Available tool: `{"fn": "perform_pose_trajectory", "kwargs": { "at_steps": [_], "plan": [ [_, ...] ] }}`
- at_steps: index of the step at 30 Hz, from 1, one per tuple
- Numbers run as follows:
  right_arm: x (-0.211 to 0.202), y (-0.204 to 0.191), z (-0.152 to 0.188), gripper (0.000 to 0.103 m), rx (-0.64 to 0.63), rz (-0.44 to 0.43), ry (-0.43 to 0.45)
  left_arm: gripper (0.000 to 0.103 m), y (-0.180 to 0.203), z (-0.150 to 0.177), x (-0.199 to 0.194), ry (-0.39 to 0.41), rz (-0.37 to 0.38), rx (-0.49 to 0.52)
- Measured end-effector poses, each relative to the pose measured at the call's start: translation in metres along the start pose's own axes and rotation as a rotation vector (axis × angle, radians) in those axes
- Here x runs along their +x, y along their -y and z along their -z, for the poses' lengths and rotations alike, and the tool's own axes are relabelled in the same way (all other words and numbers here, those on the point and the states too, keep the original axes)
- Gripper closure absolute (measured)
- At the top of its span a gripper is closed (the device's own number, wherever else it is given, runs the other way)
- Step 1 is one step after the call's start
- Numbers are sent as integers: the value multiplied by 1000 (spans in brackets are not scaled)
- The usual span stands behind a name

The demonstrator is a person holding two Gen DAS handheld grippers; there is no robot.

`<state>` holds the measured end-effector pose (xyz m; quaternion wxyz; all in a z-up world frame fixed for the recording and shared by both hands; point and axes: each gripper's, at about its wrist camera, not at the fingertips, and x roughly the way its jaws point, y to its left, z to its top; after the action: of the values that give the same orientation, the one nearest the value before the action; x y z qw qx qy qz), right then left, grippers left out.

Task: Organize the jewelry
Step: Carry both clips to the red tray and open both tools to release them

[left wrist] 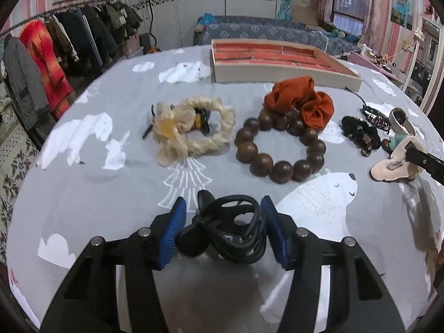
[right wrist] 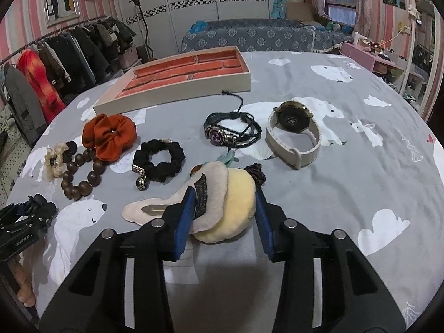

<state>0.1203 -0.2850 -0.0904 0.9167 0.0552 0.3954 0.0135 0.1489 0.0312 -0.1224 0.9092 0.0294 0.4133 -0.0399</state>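
My left gripper (left wrist: 223, 216) has its blue pads on either side of a black claw hair clip (left wrist: 230, 230) and is shut on it. Ahead lie a cream flower scrunchie (left wrist: 191, 127), a brown wooden bead bracelet (left wrist: 277, 149) and an orange scrunchie (left wrist: 299, 101). My right gripper (right wrist: 224, 211) is shut on a plush yellow and beige hair clip (right wrist: 222, 202). Beyond it lie a black scrunchie (right wrist: 159, 158), a black cord bracelet (right wrist: 233, 130) and a beige-strapped watch (right wrist: 294, 130). The jewelry tray (right wrist: 177, 94) with orange lining stands at the back.
All items lie on a grey bed sheet (right wrist: 347, 183) with polar bear prints. A clothes rack (left wrist: 55, 52) stands off the left edge and a sofa (right wrist: 249, 36) behind the tray. The left gripper shows at the lower left of the right wrist view (right wrist: 25, 222).
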Motion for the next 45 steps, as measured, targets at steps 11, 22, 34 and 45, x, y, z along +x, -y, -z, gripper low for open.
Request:
{"fn": "perform_pose_trajectory", "kwargs": {
  "at_steps": [11,22,34,45],
  "plan": [
    [-27,14,-22,63,30,-26,95,48,-4,-34,-27,128,4,0],
    [-6,19,-119,63,60,-75,176,48,8,-155,-15,214,54,20],
    [111,-4,-244,63,-3,7,155,48,39,-281,112,131,54,28],
    [227,-25,-295,63,-120,131,38,48,43,-337,228,-8,30,14]
  ]
}}
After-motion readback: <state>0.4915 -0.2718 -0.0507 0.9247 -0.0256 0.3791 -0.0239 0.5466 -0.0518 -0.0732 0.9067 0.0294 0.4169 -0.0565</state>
